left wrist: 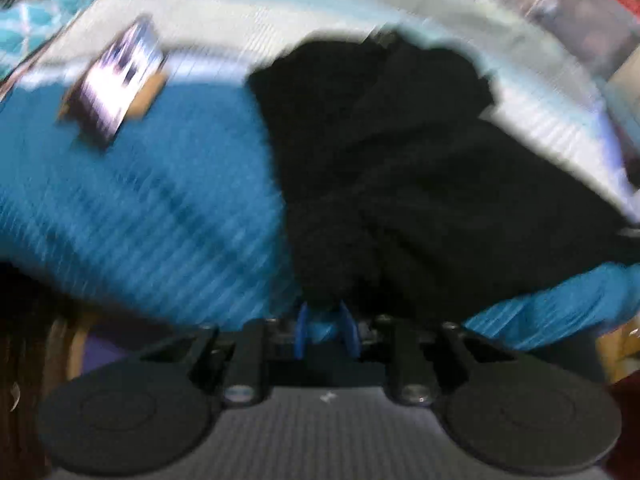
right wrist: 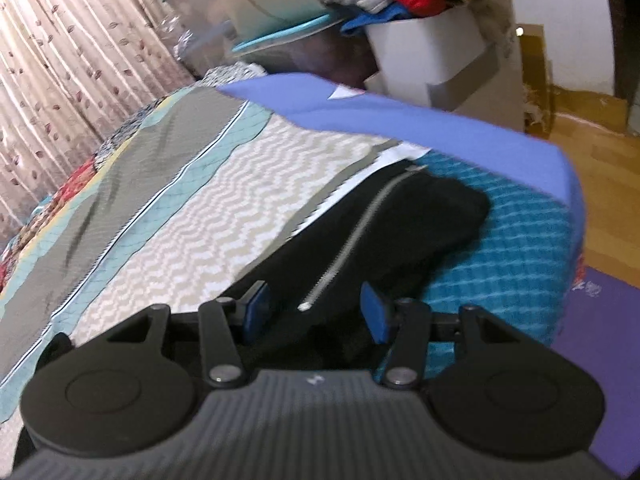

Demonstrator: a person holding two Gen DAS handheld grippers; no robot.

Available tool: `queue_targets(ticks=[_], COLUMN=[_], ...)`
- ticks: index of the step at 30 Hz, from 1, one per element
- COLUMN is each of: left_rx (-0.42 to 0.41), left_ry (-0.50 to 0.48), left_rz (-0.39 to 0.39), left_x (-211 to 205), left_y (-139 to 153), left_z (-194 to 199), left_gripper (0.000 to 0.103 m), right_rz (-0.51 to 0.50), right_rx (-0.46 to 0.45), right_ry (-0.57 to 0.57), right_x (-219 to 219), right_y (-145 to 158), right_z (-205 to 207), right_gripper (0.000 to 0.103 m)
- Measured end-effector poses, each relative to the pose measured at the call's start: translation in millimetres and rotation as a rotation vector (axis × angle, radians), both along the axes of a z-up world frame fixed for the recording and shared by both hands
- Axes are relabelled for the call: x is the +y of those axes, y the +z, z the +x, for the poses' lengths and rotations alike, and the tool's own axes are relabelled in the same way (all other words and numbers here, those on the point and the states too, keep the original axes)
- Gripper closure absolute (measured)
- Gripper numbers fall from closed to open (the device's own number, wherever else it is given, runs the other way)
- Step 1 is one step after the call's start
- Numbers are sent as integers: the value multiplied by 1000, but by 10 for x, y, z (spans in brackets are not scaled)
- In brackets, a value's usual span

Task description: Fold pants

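Observation:
Black pants (left wrist: pixel 400 168) lie bunched on a bed, across a blue knitted blanket (left wrist: pixel 152 208). The left wrist view is blurred. My left gripper (left wrist: pixel 326 330) has its blue fingers close together, and the pants' near edge hangs into the gap between them. In the right wrist view the pants (right wrist: pixel 360 236) show a silver zipper (right wrist: pixel 352 240) running along them. My right gripper (right wrist: pixel 316 312) is open, its blue fingers (right wrist: pixel 256 312) on either side of the near end of the pants and the zipper end.
A phone-like card (left wrist: pixel 116 88) lies on the blanket left of the pants. The striped quilt (right wrist: pixel 160 208) covers the bed. A purple sheet corner (right wrist: pixel 400 120), a laundry bin with clothes (right wrist: pixel 420 40), curtains (right wrist: pixel 60 60) and wooden floor (right wrist: pixel 600 184) surround it.

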State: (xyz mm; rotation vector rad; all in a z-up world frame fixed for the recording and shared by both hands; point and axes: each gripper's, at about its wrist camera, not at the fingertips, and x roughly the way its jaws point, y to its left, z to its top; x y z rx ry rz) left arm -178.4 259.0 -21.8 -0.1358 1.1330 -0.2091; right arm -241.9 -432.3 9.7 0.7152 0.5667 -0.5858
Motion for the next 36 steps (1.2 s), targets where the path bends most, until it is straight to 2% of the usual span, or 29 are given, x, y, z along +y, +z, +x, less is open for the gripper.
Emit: queue_targets(ticks=[1,2,3,5,6,9,13,15,17,21,23,26,28,29,30,31,32,33,34,36], left_rx=[-1,-21,-60,-161,-200,-249,-261,-259,-271,-321,-328,-335,-331,-323,-305,-294,-299,-313,-335,-393], left_ry=[21,49,85,163,195,246,212,185,152,98,80,26,-3,-17,-39,-52,-63,-78,-86,-90], left_rz=[-23,-59,-95,-131,-132,-100,-76,-55,-24,17,12,2,7,6,1,13,39,67,69,39], left_x=[76,197,322,560,649,736,570,425,277,127,74,-1,-53,-76,-110,-152,-192,-237,-258,-252], left_y=[0,60,134,270,328,335,93,-41,-158,-206,-218,-222,-259,-283,-317,-346,-354,-335,-282,-92], left_z=[-11,-21,-7,77,169,599,1337,1664,1957,2169,2266,2337,2373,2389,2415,2436,2437,2426,2396,2301], left_gripper=[81,70,57,46,46,45,38,26,23,14,13,13,20,36,58,69,88,90,92,93], right_rz=[7,3,-12,-50,-63,-82,-86,-135,-184,-254,-295,-314,-328,-349,-370,-376,-354,-322,-320,-333], right_rx=[-4,-8,-10,-13,-18,-27,-26,-11,8,64,118,218,281,317,356,383,368,332,326,251], right_ry=[27,59,96,171,212,342,519,634,758,1020,1110,1186,1222,1234,1239,1245,1252,1250,1228,1161], right_x=[55,116,189,322,386,627,1116,1457,1852,2674,3032,3503,3724,3831,3895,3970,3959,3911,3859,3613], right_y=[23,65,133,260,323,439,507,515,508,375,224,-101,-337,-450,-573,-650,-672,-627,-555,-291], right_z=[73,148,239,454,586,1093,1943,2357,2802,3646,4005,4480,4622,4722,4772,4856,4849,4806,4766,4627], right_gripper=[49,49,49,49,49,49,49,48,44,30,29,29,29,29,31,34,49,81,91,91])
